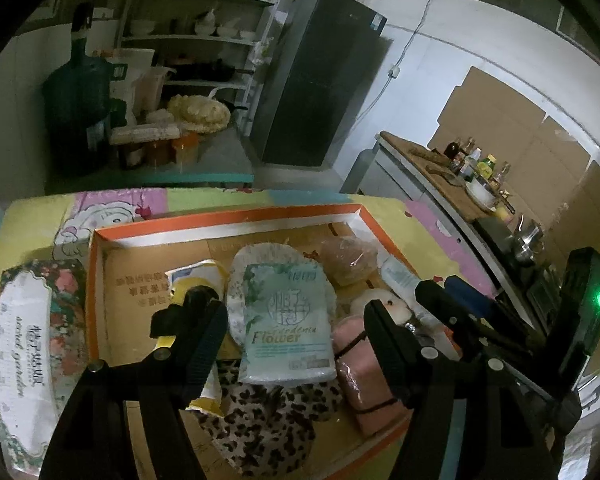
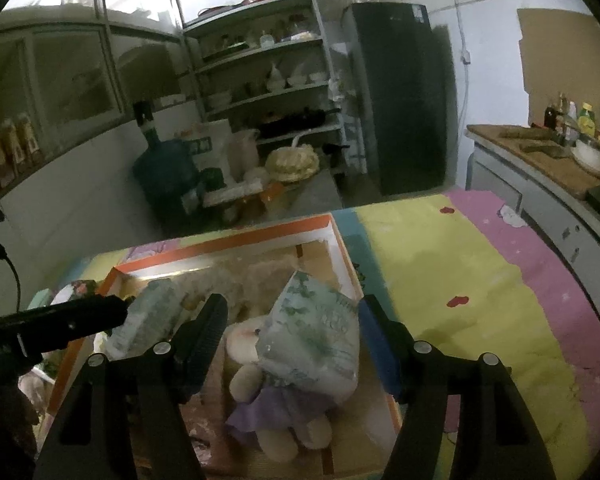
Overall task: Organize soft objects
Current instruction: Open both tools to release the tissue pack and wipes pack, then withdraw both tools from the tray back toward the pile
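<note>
Progress looks well advanced: the orange-rimmed cardboard box already holds most of the soft things. Inside it, in the left wrist view, lie a pale tissue pack near the middle, a leopard-print cloth at the box's near edge, a pink bundle tied with a dark band toward its right wall, a brownish wrapped lump toward the far right corner, and a yellow-and-white pouch left of the tissue pack. The right wrist view shows a stuffed rabbit in a purple dress against the box's right wall, with a second tissue pack resting across it.

One thing looks left to do: a floral tissue packet lies outside the box, just beside its left wall, on the patterned table cover.

The left gripper hangs over the box's middle, angled downward, jaws spread wide on either side of the pale tissue pack without pressing it. The right gripper hangs over the right side of the box, also tilted down, jaws spread apart around the rabbit and the pack on it, gripping neither as far as I can judge.
</note>
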